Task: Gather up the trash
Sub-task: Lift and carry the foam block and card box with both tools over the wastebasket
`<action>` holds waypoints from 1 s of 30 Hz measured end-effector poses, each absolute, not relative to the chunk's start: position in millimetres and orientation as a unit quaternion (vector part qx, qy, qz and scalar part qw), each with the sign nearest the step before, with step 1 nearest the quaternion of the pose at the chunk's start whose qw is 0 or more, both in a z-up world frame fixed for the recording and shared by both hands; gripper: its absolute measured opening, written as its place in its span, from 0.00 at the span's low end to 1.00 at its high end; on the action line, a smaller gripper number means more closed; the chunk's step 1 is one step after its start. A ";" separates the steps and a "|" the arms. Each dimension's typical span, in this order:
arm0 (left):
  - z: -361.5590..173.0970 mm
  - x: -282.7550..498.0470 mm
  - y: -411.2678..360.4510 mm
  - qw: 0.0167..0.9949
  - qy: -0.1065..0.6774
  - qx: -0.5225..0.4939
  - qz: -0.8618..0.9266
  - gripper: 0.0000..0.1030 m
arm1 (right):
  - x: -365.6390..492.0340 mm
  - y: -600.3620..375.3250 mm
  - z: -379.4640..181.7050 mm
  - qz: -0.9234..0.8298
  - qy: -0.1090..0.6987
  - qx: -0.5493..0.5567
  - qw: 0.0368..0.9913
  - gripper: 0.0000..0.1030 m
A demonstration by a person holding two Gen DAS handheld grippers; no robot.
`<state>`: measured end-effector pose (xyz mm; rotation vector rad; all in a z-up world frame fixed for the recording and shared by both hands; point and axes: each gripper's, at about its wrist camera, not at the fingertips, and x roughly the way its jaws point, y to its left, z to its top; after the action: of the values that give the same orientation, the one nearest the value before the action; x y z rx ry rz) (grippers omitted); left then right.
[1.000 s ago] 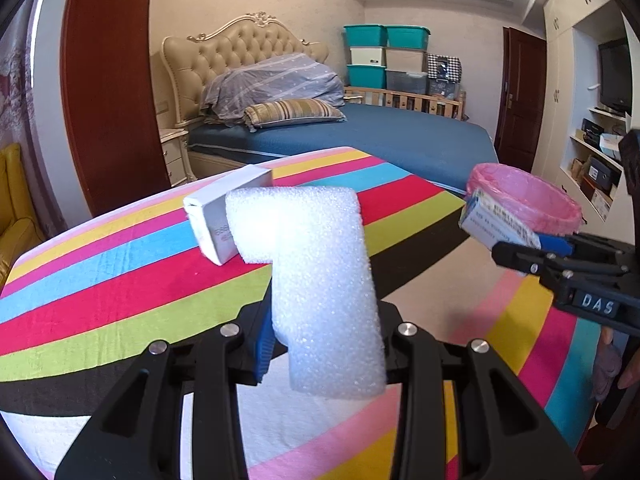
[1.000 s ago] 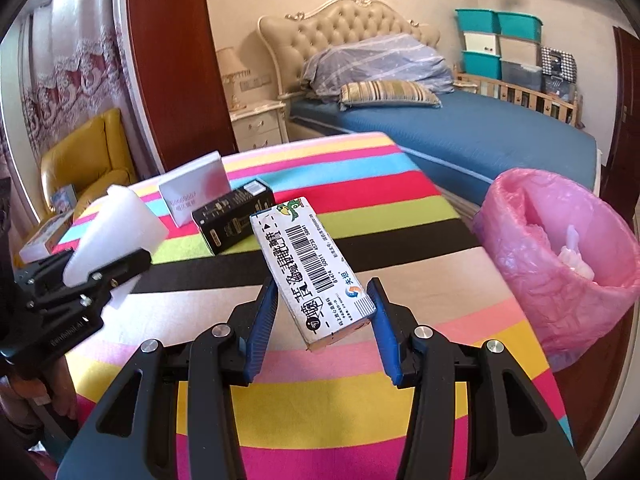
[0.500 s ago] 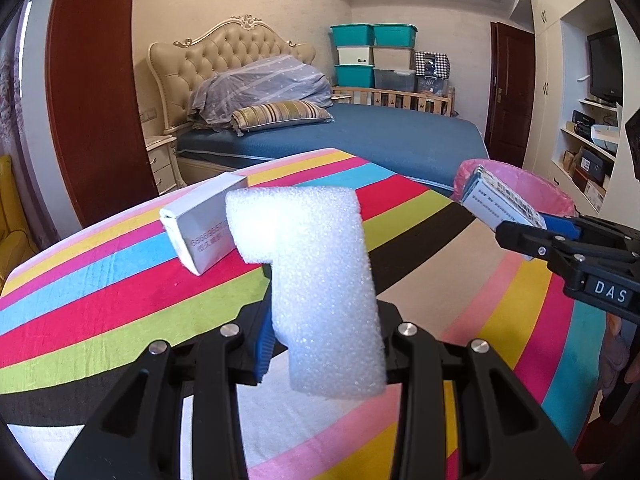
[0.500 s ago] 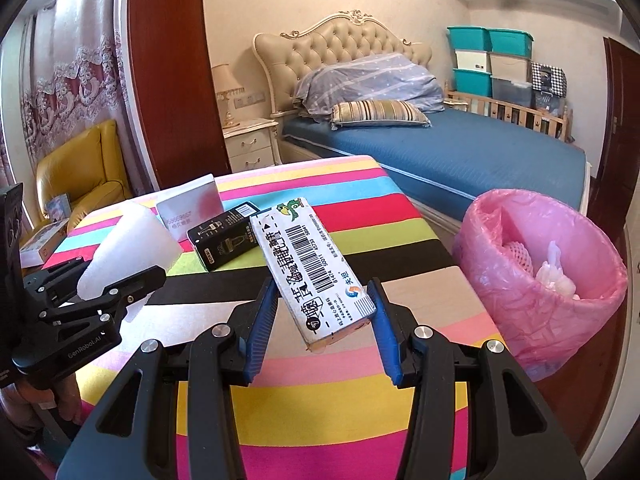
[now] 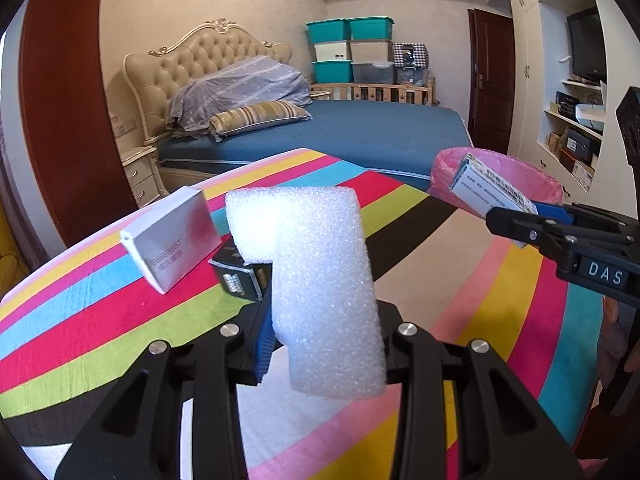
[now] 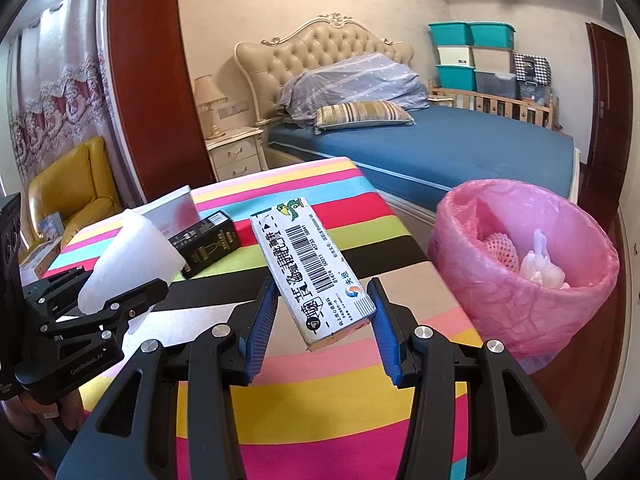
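Observation:
My left gripper (image 5: 324, 344) is shut on a white foam block (image 5: 316, 280) and holds it above the striped table (image 5: 100, 320). My right gripper (image 6: 324, 320) is shut on a white barcoded carton (image 6: 316, 272), held above the table near the pink-lined trash bin (image 6: 520, 304). The bin holds some white and pink scraps. A white box (image 5: 172, 236) and a black box (image 5: 240, 276) lie on the table beyond the foam. The right gripper with its carton (image 5: 492, 192) shows at the right of the left wrist view, in front of the bin (image 5: 532, 176).
A blue bed (image 6: 440, 152) stands behind the table. A yellow armchair (image 6: 72, 188) is at the left, a nightstand (image 6: 236, 152) by the headboard. Shelves (image 5: 576, 128) line the right wall. The bin stands off the table's right edge.
Both grippers have risen and shifted a little toward the bin with their loads. The black box now shows behind the foam in the left wrist view.

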<state>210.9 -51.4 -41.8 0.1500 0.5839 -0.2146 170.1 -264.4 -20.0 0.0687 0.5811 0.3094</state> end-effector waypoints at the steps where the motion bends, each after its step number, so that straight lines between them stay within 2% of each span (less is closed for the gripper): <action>1: -42.0 211.7 -54.5 0.949 0.287 0.076 -0.108 0.35 | 170.8 -266.9 -20.0 0.149 0.285 0.035 0.946 0.44; 14: -37.2 240.3 -116.0 0.937 0.280 0.097 -0.186 0.35 | 176.3 -341.8 -20.5 0.066 0.273 0.070 0.957 0.44; 30: -1.6 310.2 -219.3 0.918 0.250 0.099 -0.292 0.35 | 201.7 -432.6 -8.2 -0.028 0.255 0.079 0.963 0.44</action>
<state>310.2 -219.3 -1.6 0.2044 0.5131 -0.5999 201.7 -432.6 -8.2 0.1592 0.5162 -0.0569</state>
